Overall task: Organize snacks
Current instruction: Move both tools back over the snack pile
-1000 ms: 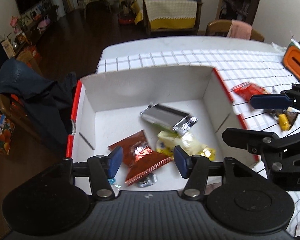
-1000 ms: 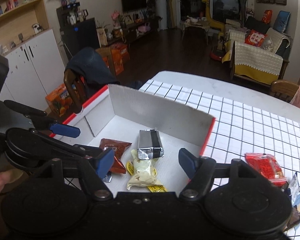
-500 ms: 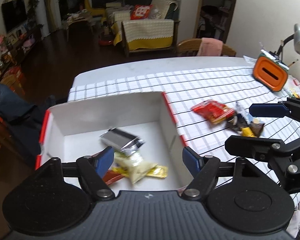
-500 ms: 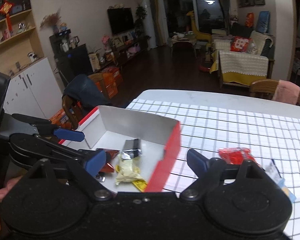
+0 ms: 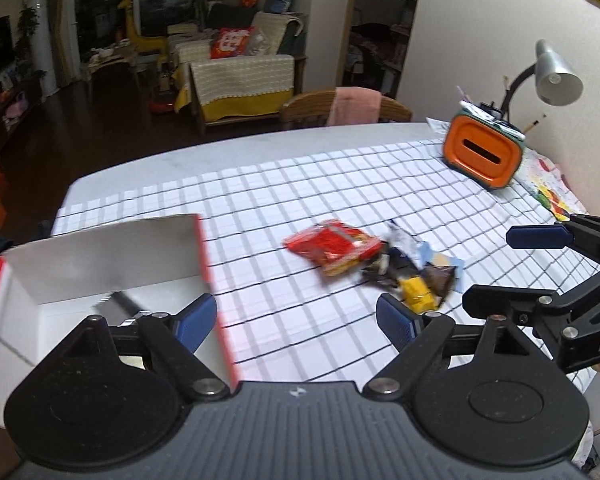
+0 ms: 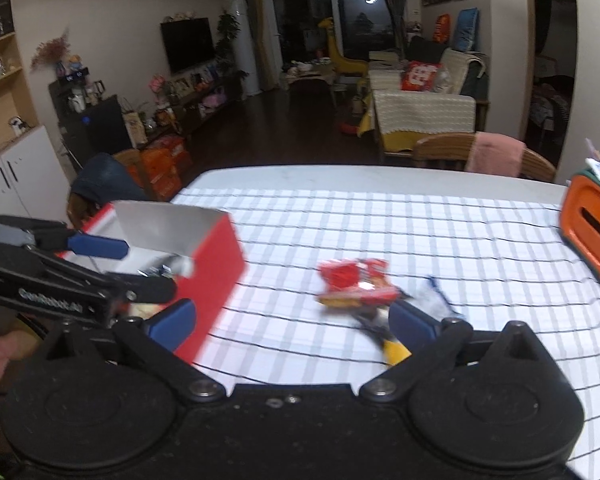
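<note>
Just above the right tongs (image 6: 292,322) in their frame, the red snack packet (image 6: 352,280) lies lengthwise left-to-right on the table (image 6: 380,216); both tongs have just been opening, empty, the left tongs (image 5: 296,316) farther off.

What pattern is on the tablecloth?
The tablecloth is white with a dark grid; clearest in the left wrist view.

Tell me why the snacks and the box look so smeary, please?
Left wrist view: the snacks and box are streaked with motion blur, and the grid lines bend from the fisheye lens. Right wrist view: the same snacks and box smear too, while the far room looks sharper and dim.
</note>
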Demonstrator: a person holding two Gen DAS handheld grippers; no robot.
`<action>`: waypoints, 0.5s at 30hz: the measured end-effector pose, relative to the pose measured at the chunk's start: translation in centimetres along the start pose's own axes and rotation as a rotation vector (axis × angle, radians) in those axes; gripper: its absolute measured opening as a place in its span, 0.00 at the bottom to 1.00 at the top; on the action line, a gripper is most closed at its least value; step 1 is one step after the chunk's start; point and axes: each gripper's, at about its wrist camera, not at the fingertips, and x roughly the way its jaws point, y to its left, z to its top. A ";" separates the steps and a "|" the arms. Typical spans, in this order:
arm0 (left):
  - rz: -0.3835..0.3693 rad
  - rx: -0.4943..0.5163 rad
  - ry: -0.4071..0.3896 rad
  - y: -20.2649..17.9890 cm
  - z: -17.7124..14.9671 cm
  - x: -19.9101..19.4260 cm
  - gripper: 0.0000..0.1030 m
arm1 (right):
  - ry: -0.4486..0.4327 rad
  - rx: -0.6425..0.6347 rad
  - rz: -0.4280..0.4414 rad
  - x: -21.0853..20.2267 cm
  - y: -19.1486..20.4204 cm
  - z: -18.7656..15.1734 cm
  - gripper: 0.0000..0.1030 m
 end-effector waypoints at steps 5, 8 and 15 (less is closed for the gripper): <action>-0.020 0.025 0.031 -4.0 0.0 2.7 0.85 | 0.027 -0.003 -0.036 -0.7 -4.6 -1.6 1.00; -0.025 0.041 0.050 -6.4 0.0 4.4 0.85 | 0.048 -0.022 -0.054 -0.7 -6.9 -2.4 1.00; -0.045 0.078 0.104 -10.7 0.1 8.9 0.85 | 0.091 -0.070 -0.051 0.7 -11.0 -4.0 0.99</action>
